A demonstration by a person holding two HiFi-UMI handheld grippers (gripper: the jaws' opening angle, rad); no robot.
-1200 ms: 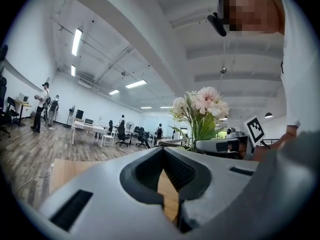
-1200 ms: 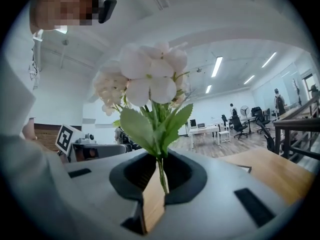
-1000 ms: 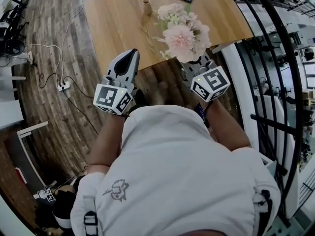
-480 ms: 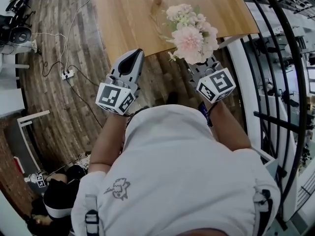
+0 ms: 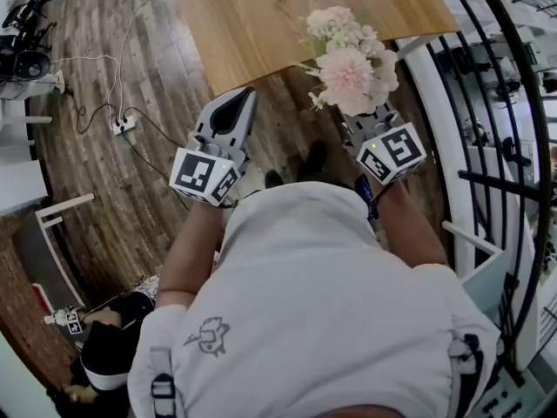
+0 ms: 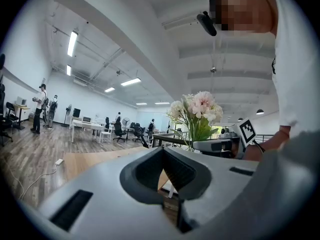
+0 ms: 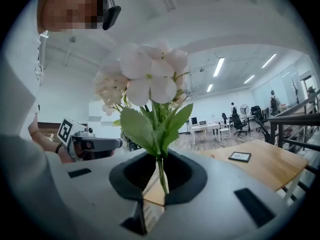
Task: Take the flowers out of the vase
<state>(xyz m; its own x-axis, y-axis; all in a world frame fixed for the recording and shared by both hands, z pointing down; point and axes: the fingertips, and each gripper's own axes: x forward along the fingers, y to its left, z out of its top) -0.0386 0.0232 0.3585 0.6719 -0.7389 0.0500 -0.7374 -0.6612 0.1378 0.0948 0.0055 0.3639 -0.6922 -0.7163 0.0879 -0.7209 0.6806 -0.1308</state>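
The flowers (image 5: 352, 59) are being held clear of the bench (image 5: 252, 24), just off its near edge, so the taking-out step is judged all but done. A spot for laying them down is being called for next. Their stem (image 7: 161, 173) is being pinched by the nearly closed right tongs (image 7: 159, 184). The left tongs (image 5: 235, 103) are being held clenched on nothing, beside the bench's edge.

The right tongs (image 7: 161, 186) clamp the flowers (image 7: 149, 76) by their stems.
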